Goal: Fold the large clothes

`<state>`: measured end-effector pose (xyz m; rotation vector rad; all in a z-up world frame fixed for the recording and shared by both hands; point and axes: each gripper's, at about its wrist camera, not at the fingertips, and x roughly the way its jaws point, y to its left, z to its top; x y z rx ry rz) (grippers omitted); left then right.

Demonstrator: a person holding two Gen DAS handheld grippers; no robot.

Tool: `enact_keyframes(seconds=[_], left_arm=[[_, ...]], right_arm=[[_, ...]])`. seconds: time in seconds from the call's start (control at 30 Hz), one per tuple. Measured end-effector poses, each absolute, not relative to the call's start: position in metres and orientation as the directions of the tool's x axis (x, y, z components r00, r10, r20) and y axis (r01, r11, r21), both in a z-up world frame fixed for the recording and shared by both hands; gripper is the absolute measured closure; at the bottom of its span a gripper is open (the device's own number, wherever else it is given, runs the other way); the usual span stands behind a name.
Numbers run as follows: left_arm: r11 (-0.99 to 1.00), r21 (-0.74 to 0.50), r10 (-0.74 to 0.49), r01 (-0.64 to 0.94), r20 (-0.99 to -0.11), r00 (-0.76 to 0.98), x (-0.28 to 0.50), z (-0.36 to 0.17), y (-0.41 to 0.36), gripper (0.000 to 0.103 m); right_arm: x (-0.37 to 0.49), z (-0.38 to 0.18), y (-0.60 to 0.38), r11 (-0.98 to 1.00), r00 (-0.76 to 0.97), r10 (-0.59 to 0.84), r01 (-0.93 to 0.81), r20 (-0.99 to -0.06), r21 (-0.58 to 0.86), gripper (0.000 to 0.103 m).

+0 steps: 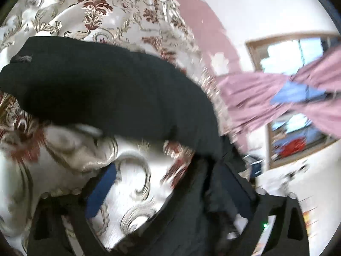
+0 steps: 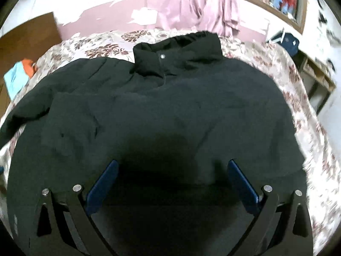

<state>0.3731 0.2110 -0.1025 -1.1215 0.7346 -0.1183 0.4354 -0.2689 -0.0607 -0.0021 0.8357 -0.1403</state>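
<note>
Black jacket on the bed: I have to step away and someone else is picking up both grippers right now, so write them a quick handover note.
Right gripper: open, fingers spread, holding nothing, poised over the lower part of the black jacket.
Left gripper: view is blurred; dark jacket fabric lies across its right side, but a grasp cannot be confirmed.
Jacket: front up on the floral bedspread, collar at the far end, one sleeve out to the side.
Done: laid out roughly flat.
Left: no fold visible yet; sleeves and body to fold.

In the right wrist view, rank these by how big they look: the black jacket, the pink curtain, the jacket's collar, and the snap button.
1. black jacket
2. pink curtain
3. collar, looks close to the curtain, which is farther off; unsure
4. snap button
</note>
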Motion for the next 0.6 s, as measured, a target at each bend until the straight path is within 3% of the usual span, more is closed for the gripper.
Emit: enact_keyframes(seconds=[0.07,0.27,0.4,0.5,0.6], left_arm=[[0.399,-0.880,-0.435,-0.257,-0.428,0.792,0.374,-0.106,0.231,0.000],[0.302,-0.901,-0.367,-0.311,-0.411,0.835,0.369,-0.121,0.270,0.000],[0.335,-0.846,-0.284,-0.414,-0.510,0.812,0.367,-0.126,0.283,0.000],[0.399,-0.753,-0.217,-0.522,-0.631,0.745,0.367,-0.132,0.292,0.000],[0.402,-0.737,-0.229,-0.543,-0.655,0.721,0.374,-0.143,0.299,0.000]], right_arm=[[0.445,-0.063,-0.264,0.987,0.665,-0.137,0.157,-0.734,-0.042,0.002],[0.473,-0.076,-0.253,0.967,0.638,-0.113,0.247,-0.762,0.063,0.002],[0.481,-0.092,-0.231,0.971,0.621,-0.148,0.238,-0.769,0.005,0.002],[0.484,-0.103,-0.212,0.977,0.613,-0.194,0.193,-0.766,-0.093,0.001],[0.487,-0.108,-0.206,0.975,0.596,-0.212,0.182,-0.774,-0.127,0.001]])
